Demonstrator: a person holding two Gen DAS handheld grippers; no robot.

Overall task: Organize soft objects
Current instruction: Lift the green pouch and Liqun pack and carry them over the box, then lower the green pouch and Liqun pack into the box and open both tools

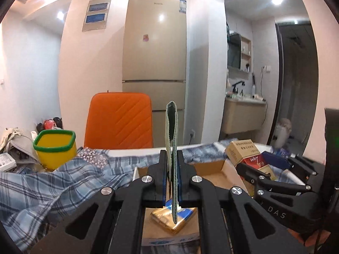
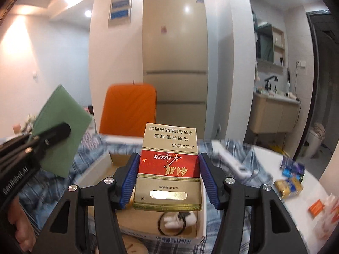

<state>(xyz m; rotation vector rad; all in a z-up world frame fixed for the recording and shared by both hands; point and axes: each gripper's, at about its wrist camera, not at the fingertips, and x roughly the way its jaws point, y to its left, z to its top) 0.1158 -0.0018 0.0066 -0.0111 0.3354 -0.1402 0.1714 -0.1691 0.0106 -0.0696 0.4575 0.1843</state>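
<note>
- My left gripper (image 1: 172, 169) is clamped on a green cloth (image 1: 172, 131), held upright above the open cardboard box (image 1: 211, 169).
- My right gripper (image 2: 168, 180) is clamped on a red-and-gold carton (image 2: 169, 165), also above the box.

"Liqun" upside down on cigarette pack (image 2: 168, 165), "DAS" on right gripper (image 1: 277, 190) (partial), "GenRobot.AI" on left gripper (image 2: 40, 139)

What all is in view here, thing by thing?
green pad: one, clamped edge-on in the left tool
cigarette pack: one, red and gold, held over the box
cardboard box: one, open, on the plaid cloth
plaid cloth: one, blue, spread on the surface
yellow bin: one, green rim, at left
orange chair: one, behind the table
fridge: one, beige, against the wall
left tool: one, black, shut on the pad
right tool: one, black with blue pads, gripping the pack
</note>
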